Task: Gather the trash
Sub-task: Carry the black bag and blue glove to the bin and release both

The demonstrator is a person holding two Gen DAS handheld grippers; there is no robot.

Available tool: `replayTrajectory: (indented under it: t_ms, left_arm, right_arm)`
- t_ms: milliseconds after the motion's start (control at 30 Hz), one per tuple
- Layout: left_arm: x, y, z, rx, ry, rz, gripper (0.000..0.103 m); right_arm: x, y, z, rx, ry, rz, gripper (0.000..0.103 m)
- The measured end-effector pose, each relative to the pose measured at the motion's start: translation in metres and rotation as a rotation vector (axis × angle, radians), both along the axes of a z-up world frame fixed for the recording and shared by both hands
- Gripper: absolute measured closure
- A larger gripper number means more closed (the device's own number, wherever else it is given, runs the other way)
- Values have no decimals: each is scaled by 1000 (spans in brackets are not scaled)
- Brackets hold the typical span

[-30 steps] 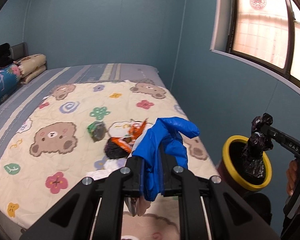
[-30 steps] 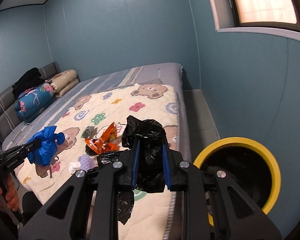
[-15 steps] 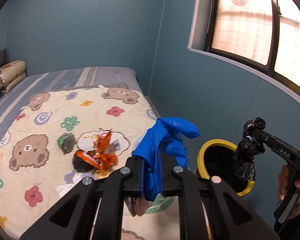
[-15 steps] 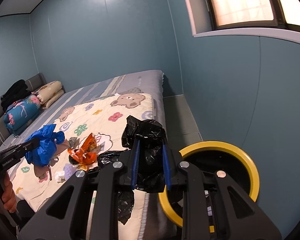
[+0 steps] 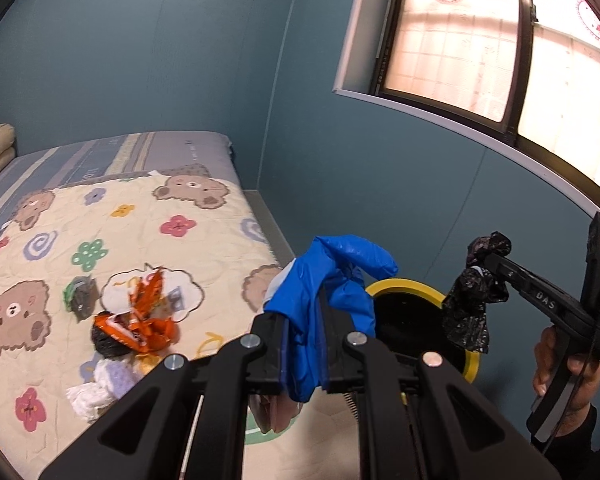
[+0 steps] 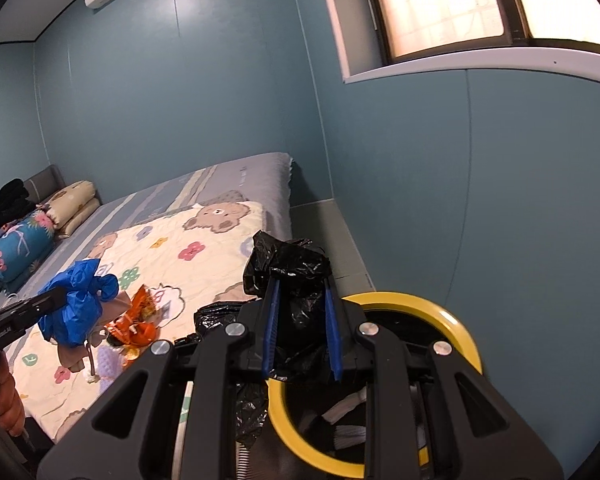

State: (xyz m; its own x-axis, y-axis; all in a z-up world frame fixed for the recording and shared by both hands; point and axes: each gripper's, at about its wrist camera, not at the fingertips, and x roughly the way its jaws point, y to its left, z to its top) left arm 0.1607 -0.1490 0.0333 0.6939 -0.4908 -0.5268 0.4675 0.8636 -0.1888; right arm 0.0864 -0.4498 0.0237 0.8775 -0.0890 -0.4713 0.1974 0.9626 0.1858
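Right gripper (image 6: 300, 320): jaws nearly closed, clamped on a crumpled black plastic bag (image 6: 290, 268), lower centre of the right wrist view. Yellow-rimmed bin (image 6: 456, 328): lower right, mouth open just beyond and right of the bag; this gripper judged the nearer. Left gripper (image 5: 306, 344): jaws almost shut on a blue glove (image 5: 332, 276), which stands up lengthwise between them, lower centre of the left wrist view; bin rim (image 5: 404, 285) just behind to the right. Remaining litter: orange wrapper (image 5: 144, 316) on the quilt (image 5: 140, 216), lower left.
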Motion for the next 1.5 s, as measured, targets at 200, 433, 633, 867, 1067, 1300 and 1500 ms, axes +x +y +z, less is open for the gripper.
replayTrajectory:
  t_ms: [200,433,633,867,1067,1300,1500]
  left_arm:
    - [2,-28,-4,-3,-1,-67,93]
    - [9,-63,-11,-13,8,-154,93]
    - [18,-87,-16,-25,27,-211,93]
    - [27,-119,-29,-6,50,-256,93]
    - [36,-147,-49,5,95,-278,93]
    - [40,-181,-71,32,126,-303,93]
    - [41,-204,-88,60,150,-327,93]
  right_arm:
    - [2,-17,-4,-8,-1,-42,83]
    - [6,-33,-10,-21,4,-110,83]
    - [5,-45,-13,-46,-5,-167,82]
    - [6,-58,-20,-85,-2,-227,82]
    - [8,-76,-36,-76,33,-271,82]
    - [7,-90,-53,-65,62,-294,82]
    - [7,-96,-64,-83,88,-312,82]
